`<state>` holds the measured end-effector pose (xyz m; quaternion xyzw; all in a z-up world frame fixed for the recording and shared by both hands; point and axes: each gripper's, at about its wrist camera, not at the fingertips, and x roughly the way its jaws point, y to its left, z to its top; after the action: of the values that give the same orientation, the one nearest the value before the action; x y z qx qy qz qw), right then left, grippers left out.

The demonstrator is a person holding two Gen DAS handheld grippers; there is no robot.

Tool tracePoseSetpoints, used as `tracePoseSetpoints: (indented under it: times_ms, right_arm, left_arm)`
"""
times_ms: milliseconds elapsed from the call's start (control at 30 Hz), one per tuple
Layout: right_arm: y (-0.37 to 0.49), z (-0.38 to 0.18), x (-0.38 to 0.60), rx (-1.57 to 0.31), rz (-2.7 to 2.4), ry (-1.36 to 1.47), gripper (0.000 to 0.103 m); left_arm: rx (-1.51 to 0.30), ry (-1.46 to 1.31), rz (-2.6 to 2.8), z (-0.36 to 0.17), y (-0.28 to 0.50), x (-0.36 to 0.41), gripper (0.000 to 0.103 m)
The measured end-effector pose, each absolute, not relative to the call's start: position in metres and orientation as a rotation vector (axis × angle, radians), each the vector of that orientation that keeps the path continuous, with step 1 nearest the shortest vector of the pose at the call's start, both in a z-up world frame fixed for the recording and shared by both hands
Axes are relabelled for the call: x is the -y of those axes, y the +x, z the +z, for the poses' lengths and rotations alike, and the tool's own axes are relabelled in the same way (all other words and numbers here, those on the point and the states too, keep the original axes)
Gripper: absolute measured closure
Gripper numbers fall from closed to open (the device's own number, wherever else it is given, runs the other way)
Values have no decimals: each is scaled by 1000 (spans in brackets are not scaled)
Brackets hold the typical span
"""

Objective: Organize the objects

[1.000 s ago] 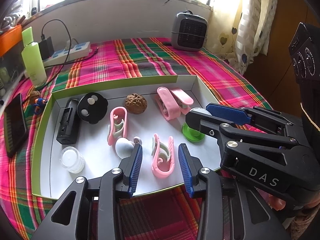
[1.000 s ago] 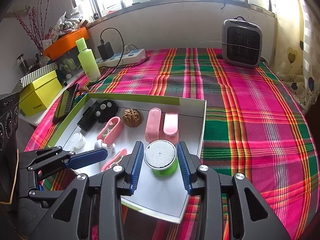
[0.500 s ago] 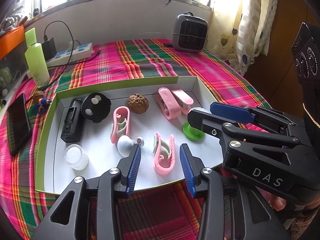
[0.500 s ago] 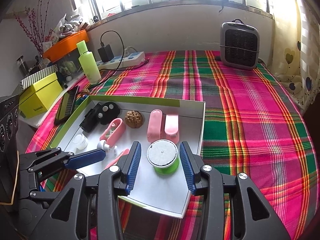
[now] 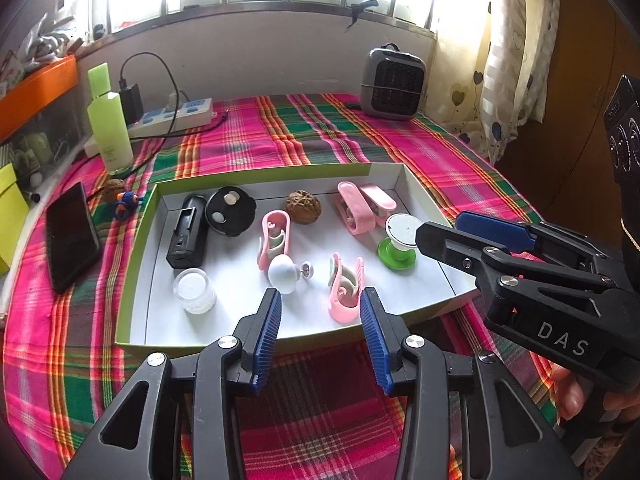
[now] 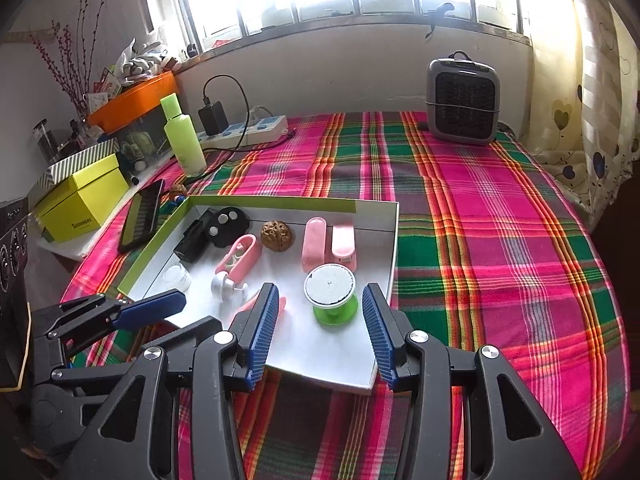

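Observation:
A shallow white tray with a green rim [image 5: 136, 240] lies on the plaid cloth. In it are a green spool with a white top [image 6: 332, 300], a pink clip [image 5: 344, 288] near the front, more pink clips [image 5: 360, 206], a walnut [image 5: 303, 207], a white knob [image 5: 284, 274], a clear jar [image 5: 194, 286] and two black items. My right gripper [image 6: 321, 298] is opening; the spool stands between its jaws and the pads do not touch it. My left gripper [image 5: 320, 300] is open over the tray's near edge, just short of the front pink clip, holding nothing.
A phone [image 5: 70, 236], a small walnut and a blue figure [image 5: 127, 200] lie left of the tray. A green bottle [image 5: 110, 128], a power strip [image 5: 172, 114] and a grey heater [image 5: 394, 82] stand at the back. A yellow box [image 6: 84, 196] sits at the far left.
Both grippers have drawn back toward the tray's near edge and risen slightly. The right jaws have widened around the spool, which stays put in the tray.

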<state>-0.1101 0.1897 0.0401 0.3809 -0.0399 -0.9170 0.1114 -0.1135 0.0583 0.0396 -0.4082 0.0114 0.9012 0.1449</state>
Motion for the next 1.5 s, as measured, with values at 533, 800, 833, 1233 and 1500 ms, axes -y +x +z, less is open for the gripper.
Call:
tracePoseSetpoints:
  times_ms: [533, 800, 833, 1233, 1500]
  right_arm:
    - [-57, 36, -173, 34, -2738, 1152, 58]
    - [-41, 13, -167, 14, -2732, 1261, 58]
    - [-40, 10, -165, 5, -2727, 1275, 58]
    - [-26, -3, -163, -1, -2743, 1337, 58]
    - [-21, -4, -159, -36, -2791, 1344, 55]
  left_arm:
    - [-71, -1198, 2715, 38, -66, -43, 61]
    - [-45, -1258, 2736, 20, -47, -36, 60]
    - [-39, -1271, 2743, 17, -45, -35, 60]
    - [-22, -1319, 2766, 3, -37, -24, 59]
    - [-31, -1309, 2763, 2, -37, -24, 54]
